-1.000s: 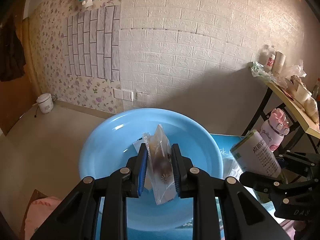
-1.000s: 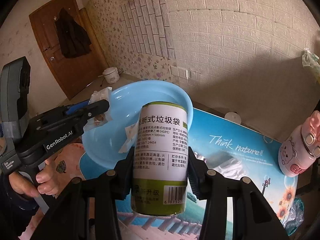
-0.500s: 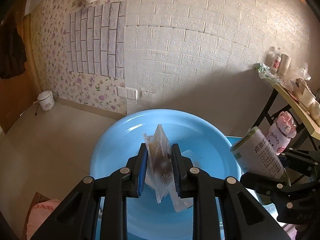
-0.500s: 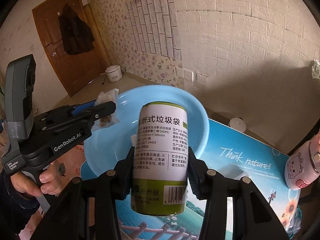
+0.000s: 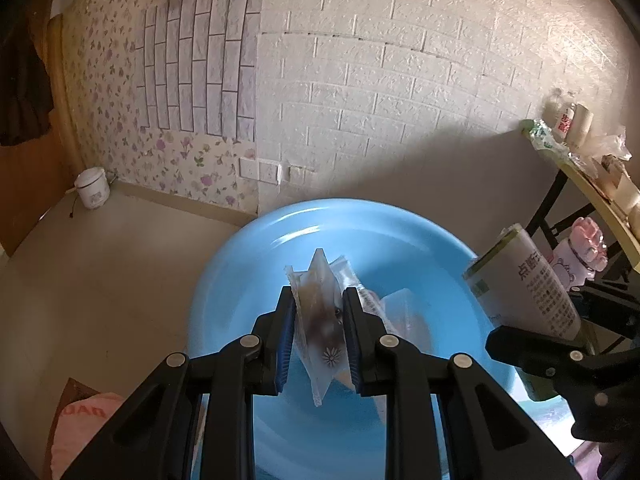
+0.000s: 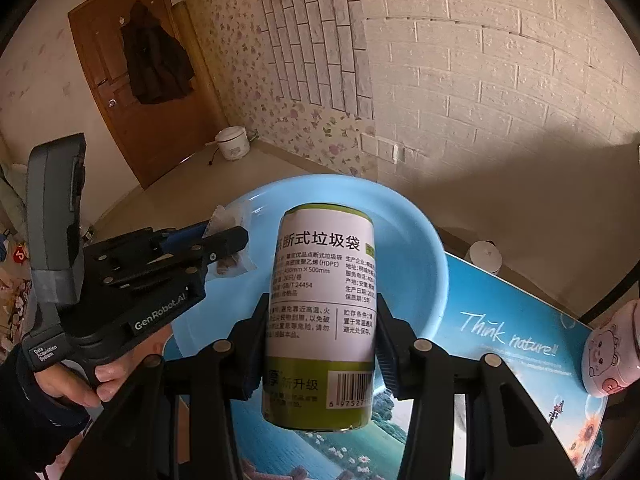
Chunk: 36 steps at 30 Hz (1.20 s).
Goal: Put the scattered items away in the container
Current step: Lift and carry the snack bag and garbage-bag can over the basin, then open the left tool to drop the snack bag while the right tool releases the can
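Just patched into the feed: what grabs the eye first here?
The big blue basin fills the middle of both views, with a few packets already inside. Over it the left gripper pinches a clear snack packet, while the right gripper holds a green-and-white roll of trash bags above the near rim.

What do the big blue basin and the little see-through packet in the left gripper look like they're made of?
The round light blue basin looks like smooth moulded plastic: even colour, with a soft glossy highlight on its wall. The small clear packet in the left gripper looks like thin transparent plastic film: brownish contents show through and its edges are flat seals.
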Each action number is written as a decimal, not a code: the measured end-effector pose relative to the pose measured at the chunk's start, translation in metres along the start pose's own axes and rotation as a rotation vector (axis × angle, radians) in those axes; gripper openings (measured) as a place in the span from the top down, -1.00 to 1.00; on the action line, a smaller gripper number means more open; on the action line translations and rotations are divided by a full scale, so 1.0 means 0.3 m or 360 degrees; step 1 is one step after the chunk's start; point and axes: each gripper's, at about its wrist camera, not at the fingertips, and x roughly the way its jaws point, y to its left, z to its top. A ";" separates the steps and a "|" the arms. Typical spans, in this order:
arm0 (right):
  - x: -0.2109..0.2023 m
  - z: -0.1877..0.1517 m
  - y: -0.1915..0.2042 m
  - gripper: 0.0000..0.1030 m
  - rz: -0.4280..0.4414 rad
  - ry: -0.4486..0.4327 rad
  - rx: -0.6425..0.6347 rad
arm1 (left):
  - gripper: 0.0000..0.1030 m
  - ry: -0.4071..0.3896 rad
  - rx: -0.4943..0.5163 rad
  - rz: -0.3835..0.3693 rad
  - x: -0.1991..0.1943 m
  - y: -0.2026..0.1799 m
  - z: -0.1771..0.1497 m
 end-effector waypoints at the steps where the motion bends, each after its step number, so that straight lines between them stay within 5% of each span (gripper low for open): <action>1: 0.005 0.000 0.004 0.07 0.0001 0.0003 -0.0003 | 0.58 0.0007 -0.0002 0.0004 0.007 0.008 -0.002; 15: 0.103 0.023 0.027 0.07 0.0000 0.0070 -0.0017 | 0.55 0.0083 0.0009 0.0038 0.068 0.054 -0.029; 22: 0.138 0.037 0.028 0.07 -0.0014 0.0091 -0.0023 | 0.37 0.0091 0.0002 0.0042 0.067 0.073 -0.033; 24: 0.141 0.036 0.030 0.07 -0.0013 0.0097 -0.0025 | 0.23 0.0086 0.0001 0.0057 0.062 0.071 -0.032; 26: 0.147 0.034 0.027 0.07 -0.0011 0.0102 -0.0027 | -0.23 0.0073 -0.0005 0.0075 0.055 0.079 -0.032; 30: 0.149 0.034 0.023 0.07 -0.0016 0.0104 -0.0023 | -0.44 0.0009 0.0009 0.0081 0.023 0.081 -0.024; 36: 0.155 0.041 0.029 0.08 -0.0018 0.0099 -0.0032 | -0.47 -0.0030 0.0030 0.0106 0.004 0.079 -0.009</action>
